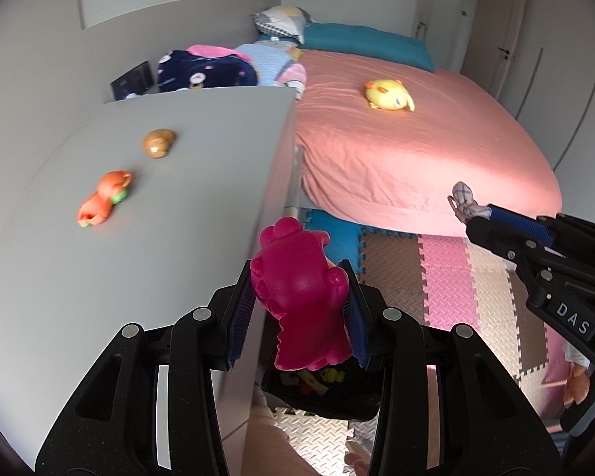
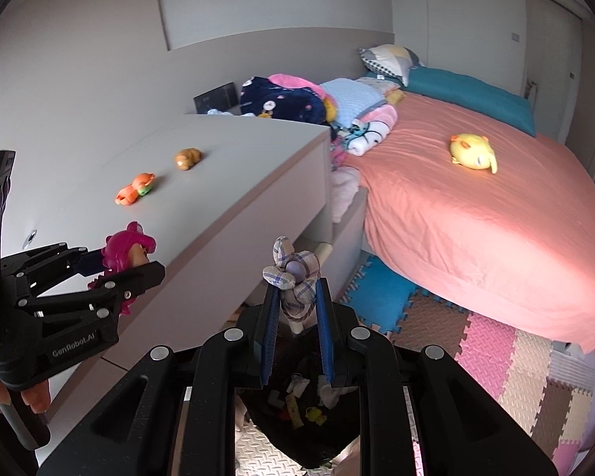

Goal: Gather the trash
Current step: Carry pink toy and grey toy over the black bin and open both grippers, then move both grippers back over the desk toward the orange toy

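Observation:
My left gripper is shut on a magenta toy figure, held in the air beside the grey desk's edge; the toy also shows in the right wrist view. My right gripper is shut on a crumpled checked cloth ball, also seen in the left wrist view. Below both grippers stands a black trash bag, open, with several small items inside; it also shows in the left wrist view.
An orange toy and a brown toy lie on the grey desk. A yellow plush lies on the pink bed. Folded blankets pile up behind the desk. Coloured foam mats cover the floor.

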A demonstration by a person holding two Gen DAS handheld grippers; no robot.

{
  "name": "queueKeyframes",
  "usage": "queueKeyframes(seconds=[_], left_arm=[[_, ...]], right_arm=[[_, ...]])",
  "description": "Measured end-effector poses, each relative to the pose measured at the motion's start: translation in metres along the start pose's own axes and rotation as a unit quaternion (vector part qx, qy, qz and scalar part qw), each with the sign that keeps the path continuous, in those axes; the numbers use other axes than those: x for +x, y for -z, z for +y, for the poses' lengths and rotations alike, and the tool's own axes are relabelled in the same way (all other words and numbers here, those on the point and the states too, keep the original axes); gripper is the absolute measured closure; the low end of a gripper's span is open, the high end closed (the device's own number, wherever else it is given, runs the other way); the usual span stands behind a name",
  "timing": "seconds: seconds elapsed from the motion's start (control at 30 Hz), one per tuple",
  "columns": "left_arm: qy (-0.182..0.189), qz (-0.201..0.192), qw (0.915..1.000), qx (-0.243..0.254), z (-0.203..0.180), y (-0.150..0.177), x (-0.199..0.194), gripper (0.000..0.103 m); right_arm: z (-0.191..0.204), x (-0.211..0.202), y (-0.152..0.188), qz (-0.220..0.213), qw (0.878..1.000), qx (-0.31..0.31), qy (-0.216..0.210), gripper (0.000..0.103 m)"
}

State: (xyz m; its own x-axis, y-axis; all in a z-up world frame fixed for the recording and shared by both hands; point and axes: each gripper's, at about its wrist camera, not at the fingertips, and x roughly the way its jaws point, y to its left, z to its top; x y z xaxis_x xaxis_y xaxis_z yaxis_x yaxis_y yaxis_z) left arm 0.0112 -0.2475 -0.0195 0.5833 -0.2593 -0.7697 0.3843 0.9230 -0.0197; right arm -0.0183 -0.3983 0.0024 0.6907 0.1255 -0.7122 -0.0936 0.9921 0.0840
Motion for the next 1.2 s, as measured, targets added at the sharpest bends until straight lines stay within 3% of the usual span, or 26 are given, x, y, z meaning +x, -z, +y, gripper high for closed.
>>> queueKeyframes(seconds=[0.3, 0.37, 0.4, 0.43, 0.47, 0.53, 0.63, 1.2], left_arm=[[0.032, 0.017, 0.9985, 0.042, -0.027, 0.004, 0.009, 0.062], [0.041, 0.033, 0.9969, 0.059, -0.031, 0.007, 0.012, 0.061], [0.045, 0.040, 0.9962, 0.063, -0.032, 0.007, 0.013, 0.055], [0.044, 0.048, 0.9957, 0.066, -0.032, 0.009, 0.014, 0.029], [0.031, 0.042, 0.9964, 0.067, -0.031, 0.010, 0.012, 0.006], [0.003, 0.018, 0.9973, 0.071, -0.030, 0.011, 0.006, 0.006], [-0.007, 0.018, 0.9975, 0.068, -0.025, 0.009, 0.006, 0.006], [-0.016, 0.023, 0.9990, 0.035, 0.001, 0.007, 0.018, 0.006]], right_arm=[[-0.022, -0.008, 0.008, 0.009, 1.000, 0.013, 0.019, 0.083], [-0.026, -0.007, 0.009, 0.018, 0.999, 0.021, 0.015, 0.079], [-0.029, -0.008, 0.009, 0.016, 0.999, 0.032, 0.017, 0.065], [-0.031, -0.010, 0.010, 0.010, 0.999, 0.038, 0.022, 0.050], [-0.033, -0.012, 0.010, 0.004, 0.999, 0.044, 0.029, 0.045], [-0.035, -0.014, 0.010, -0.005, 0.998, 0.051, 0.039, 0.040], [-0.037, -0.014, 0.009, -0.010, 0.997, 0.057, 0.041, 0.040], [-0.026, 0.011, 0.003, 0.003, 0.999, 0.048, 0.016, 0.040]])
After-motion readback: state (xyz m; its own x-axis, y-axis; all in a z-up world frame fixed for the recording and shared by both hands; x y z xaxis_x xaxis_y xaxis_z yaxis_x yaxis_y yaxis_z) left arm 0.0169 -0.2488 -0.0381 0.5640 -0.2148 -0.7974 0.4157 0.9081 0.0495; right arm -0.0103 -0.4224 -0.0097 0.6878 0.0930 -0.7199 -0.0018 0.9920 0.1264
